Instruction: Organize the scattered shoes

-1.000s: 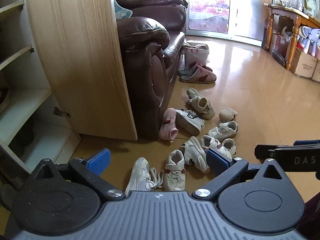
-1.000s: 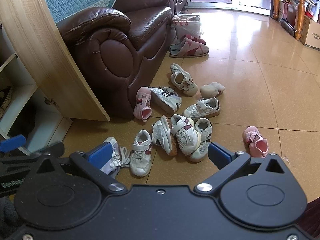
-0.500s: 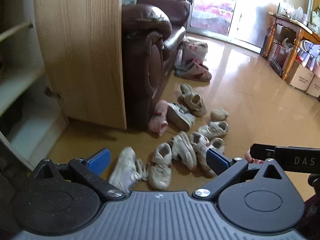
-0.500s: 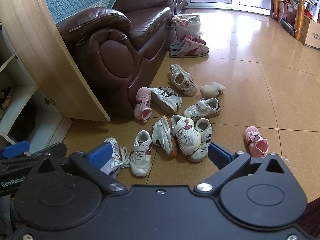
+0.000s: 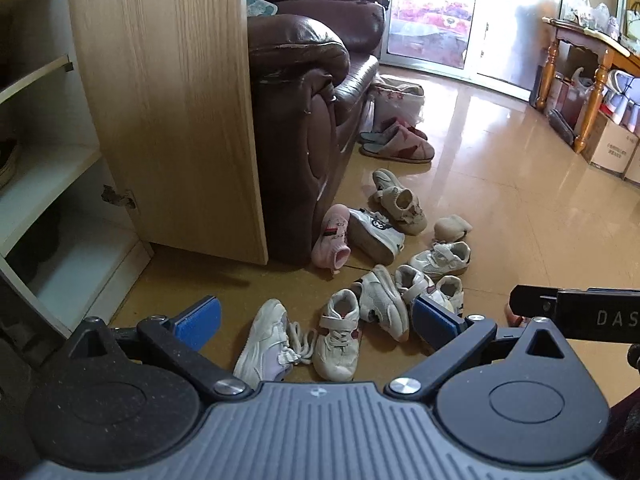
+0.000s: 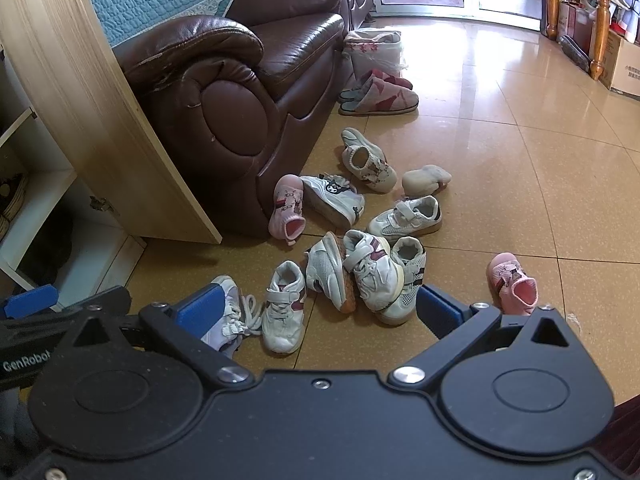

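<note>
Several small shoes lie scattered on the tan floor by the brown sofa. A white lace-up sneaker [image 5: 264, 340] and a white strap shoe with red trim [image 5: 338, 334] lie nearest. A pink shoe [image 5: 332, 236] leans by the sofa; another pink shoe [image 6: 514, 282] lies apart at the right. My left gripper [image 5: 316, 320] is open and empty, held above the near shoes. My right gripper [image 6: 316, 312] is open and empty too, over the same pile [image 6: 372, 272]. Each gripper shows at the edge of the other's view.
An open wooden cabinet door [image 5: 168, 100] stands at the left with white shelves [image 5: 40, 184] behind it. The brown leather sofa [image 6: 240, 92] is beside it. A pair of slippers [image 6: 380, 96] and a bag [image 6: 374, 50] lie farther back. A wooden table [image 5: 580, 80] and boxes stand at the right.
The left gripper's view has swung slightly left and back, so the cabinet shelves show more. The right gripper has barely moved. No shoe has moved.
</note>
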`<move>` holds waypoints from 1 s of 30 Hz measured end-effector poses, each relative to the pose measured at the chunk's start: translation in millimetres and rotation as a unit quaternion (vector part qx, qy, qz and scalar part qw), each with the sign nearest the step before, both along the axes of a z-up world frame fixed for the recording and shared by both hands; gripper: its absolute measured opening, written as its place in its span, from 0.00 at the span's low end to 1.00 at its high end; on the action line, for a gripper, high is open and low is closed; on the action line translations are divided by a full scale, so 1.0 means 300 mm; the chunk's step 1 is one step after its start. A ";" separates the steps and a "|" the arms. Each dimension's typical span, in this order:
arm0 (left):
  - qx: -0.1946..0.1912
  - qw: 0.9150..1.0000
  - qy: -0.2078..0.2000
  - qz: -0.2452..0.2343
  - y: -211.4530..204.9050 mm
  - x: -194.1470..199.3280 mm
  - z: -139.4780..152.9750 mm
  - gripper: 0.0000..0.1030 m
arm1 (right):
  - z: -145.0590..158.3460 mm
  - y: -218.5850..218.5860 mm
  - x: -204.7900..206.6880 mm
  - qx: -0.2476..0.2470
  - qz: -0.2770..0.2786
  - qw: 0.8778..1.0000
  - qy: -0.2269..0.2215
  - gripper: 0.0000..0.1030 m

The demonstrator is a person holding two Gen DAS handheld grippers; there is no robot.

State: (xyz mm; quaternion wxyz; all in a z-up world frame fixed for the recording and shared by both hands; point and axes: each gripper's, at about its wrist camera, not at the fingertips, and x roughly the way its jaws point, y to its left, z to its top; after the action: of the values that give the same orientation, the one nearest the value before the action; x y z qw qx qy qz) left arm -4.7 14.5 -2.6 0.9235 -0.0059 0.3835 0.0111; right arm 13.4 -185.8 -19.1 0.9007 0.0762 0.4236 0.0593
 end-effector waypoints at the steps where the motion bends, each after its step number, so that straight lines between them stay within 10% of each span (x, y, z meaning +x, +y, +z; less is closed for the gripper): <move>1: 0.003 1.000 -0.001 0.000 -0.002 0.000 0.000 1.00 | -0.001 -0.001 0.000 0.000 0.001 1.000 0.000 1.00; 30: 0.016 0.999 0.037 -0.002 -0.003 0.023 -0.044 1.00 | -0.033 0.019 0.025 -0.012 -0.006 1.000 0.021 1.00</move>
State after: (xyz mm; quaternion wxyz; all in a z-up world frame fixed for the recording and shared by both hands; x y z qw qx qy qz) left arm 2.1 13.7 -15.7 0.9088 0.0098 0.4167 0.0160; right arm 20.8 -180.1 -29.0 0.8929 0.0688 0.4424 0.0473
